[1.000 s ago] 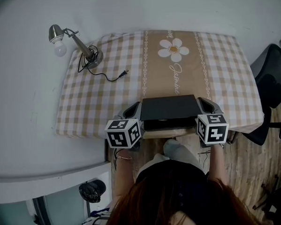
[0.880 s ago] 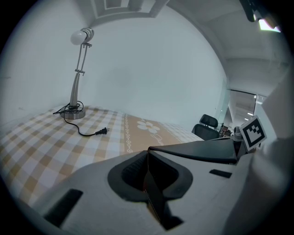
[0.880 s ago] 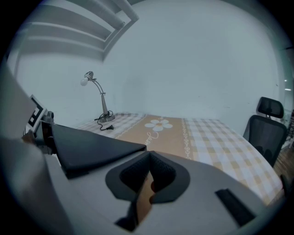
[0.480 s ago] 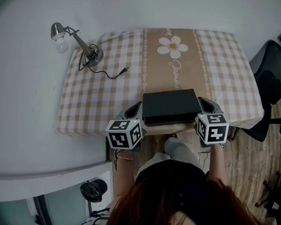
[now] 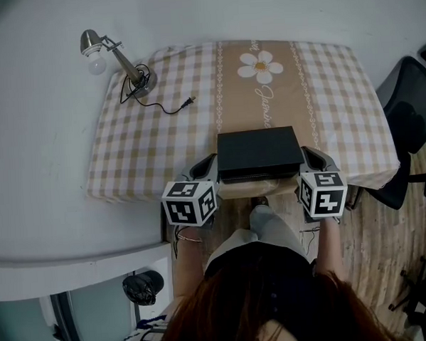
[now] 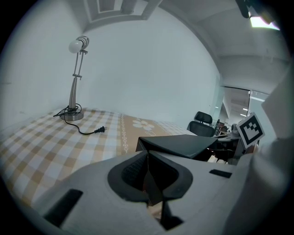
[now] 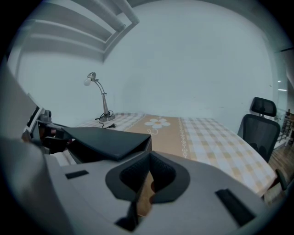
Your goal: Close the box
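Observation:
A flat black box lid (image 5: pixel 260 151) hangs over the near edge of the checked table (image 5: pixel 155 151), above a tan box base (image 5: pixel 244 189) that shows just under its front. My left gripper (image 5: pixel 211 166) is shut on the lid's left side and my right gripper (image 5: pixel 306 159) on its right side. In the left gripper view the lid (image 6: pixel 179 144) stretches rightwards from the shut jaws of the left gripper (image 6: pixel 148 183). The right gripper view shows the lid (image 7: pixel 108 137) to the left, and a tan strip pinched in the right gripper (image 7: pixel 147 183).
A silver desk lamp (image 5: pixel 112 56) stands at the table's far left corner, its loose cable and plug (image 5: pixel 188 102) trailing towards the middle. A daisy print (image 5: pixel 261 62) marks the cloth's far centre. A black office chair (image 5: pixel 409 117) stands right of the table. The person's knees are below the box.
Held between both grippers, the lid has moved away from the person and further over the table. Its front wall showed before; now mostly its flat top does.

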Tool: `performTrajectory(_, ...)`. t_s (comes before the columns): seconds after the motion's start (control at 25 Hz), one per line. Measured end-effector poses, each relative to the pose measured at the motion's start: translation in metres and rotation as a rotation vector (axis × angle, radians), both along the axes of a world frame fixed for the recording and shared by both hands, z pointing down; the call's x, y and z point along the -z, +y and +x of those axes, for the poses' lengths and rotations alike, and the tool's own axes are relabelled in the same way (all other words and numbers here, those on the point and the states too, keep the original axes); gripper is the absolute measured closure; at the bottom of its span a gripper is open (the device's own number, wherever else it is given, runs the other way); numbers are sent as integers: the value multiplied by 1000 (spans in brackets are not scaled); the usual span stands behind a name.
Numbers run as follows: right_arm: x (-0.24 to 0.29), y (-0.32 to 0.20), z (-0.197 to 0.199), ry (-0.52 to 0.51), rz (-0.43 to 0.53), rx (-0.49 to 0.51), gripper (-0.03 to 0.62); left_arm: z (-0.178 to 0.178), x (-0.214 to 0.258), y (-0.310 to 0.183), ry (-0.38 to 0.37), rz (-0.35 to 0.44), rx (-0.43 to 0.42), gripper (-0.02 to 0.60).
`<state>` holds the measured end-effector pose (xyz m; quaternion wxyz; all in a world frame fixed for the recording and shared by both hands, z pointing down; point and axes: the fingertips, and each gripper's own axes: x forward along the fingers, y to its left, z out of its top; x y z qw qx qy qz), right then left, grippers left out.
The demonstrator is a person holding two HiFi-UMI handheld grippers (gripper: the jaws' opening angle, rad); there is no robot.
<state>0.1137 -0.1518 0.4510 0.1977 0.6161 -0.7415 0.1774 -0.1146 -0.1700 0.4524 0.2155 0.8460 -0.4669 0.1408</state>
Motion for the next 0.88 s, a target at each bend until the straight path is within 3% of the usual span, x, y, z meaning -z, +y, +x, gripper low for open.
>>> performTrajectory(0.88, -3, 27, 2, 28, 4, -7, 577, -3, -2, 32, 15, 7, 11, 554)
